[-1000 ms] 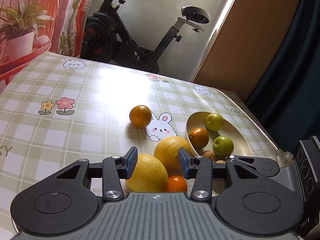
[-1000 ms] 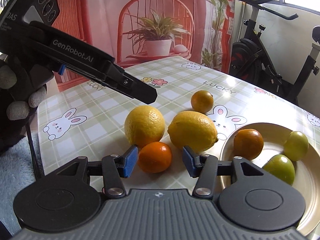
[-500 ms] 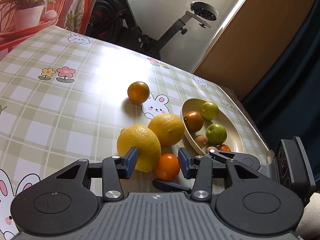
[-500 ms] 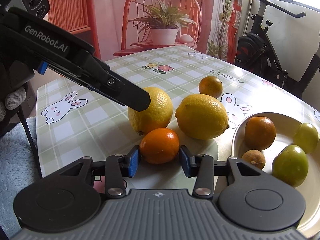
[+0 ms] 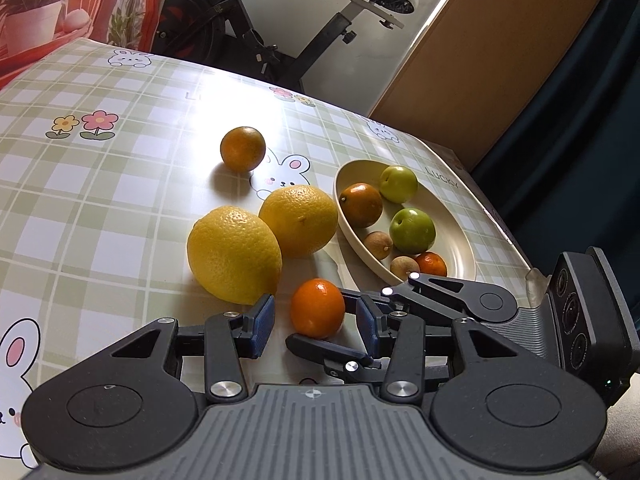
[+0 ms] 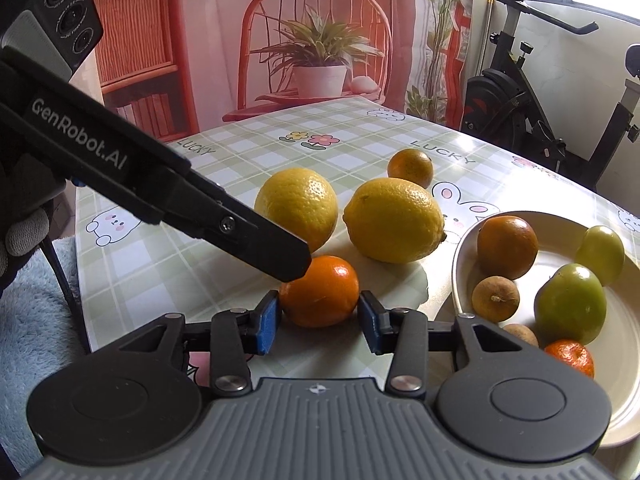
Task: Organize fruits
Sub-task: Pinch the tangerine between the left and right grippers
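A small orange (image 6: 320, 290) rests on the checked tablecloth between the pads of my right gripper (image 6: 319, 322). Both pads touch its sides. In the left wrist view the same orange (image 5: 318, 304) lies just ahead of my left gripper (image 5: 314, 322), which is open and holds nothing. My right gripper (image 5: 320, 318) reaches in there from the right. A finger (image 6: 240, 232) of the left gripper ends at the orange's upper left. Two large lemons (image 5: 234, 254) (image 5: 298, 220) lie behind it. The cream oval plate (image 5: 460, 232) holds several fruits.
Another orange (image 5: 243, 148) sits alone farther back by a bunny print. The table edge runs close behind the plate (image 6: 624, 320). An exercise bike (image 5: 240, 36) stands beyond the table. A gloved hand (image 6: 24, 232) and blue fluffy fabric (image 6: 36, 340) are at the left.
My right gripper moved forward around the small orange and its fingers narrowed onto it. My left gripper drew back from the lemons, so neither lemon lies between its fingers now.
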Demonstrator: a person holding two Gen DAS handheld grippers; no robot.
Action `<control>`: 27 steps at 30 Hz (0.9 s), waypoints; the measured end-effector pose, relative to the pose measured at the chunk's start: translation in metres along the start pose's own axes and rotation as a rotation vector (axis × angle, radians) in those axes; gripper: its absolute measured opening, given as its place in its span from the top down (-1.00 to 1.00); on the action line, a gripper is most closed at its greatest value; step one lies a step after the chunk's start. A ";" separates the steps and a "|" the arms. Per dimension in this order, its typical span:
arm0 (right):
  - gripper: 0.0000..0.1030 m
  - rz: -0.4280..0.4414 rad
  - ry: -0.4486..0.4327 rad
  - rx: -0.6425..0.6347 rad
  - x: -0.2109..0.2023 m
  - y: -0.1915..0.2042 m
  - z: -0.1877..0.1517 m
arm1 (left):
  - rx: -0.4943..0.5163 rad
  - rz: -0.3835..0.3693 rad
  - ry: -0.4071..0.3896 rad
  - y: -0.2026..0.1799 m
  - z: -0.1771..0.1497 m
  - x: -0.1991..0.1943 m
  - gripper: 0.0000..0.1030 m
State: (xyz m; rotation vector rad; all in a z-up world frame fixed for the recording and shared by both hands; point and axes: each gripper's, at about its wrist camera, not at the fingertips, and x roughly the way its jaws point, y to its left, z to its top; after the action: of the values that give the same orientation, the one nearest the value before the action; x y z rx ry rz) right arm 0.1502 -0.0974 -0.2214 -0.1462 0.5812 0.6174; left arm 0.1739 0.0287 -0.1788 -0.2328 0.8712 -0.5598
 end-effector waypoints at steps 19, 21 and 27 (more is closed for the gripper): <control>0.11 -0.018 -0.005 -0.007 0.000 0.004 -0.002 | -0.011 0.049 0.031 -0.010 -0.006 0.029 0.27; 0.11 -0.015 -0.006 -0.003 -0.001 0.004 -0.002 | -0.004 0.054 0.028 -0.011 -0.007 0.028 0.27; 0.13 -0.007 -0.008 0.001 -0.001 0.003 -0.002 | 0.001 0.057 0.024 -0.012 -0.008 0.028 0.27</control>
State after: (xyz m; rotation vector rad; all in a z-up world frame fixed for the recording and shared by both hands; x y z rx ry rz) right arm 0.1466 -0.0958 -0.2223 -0.1446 0.5732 0.6109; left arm 0.1776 0.0035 -0.1979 -0.1999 0.8984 -0.5114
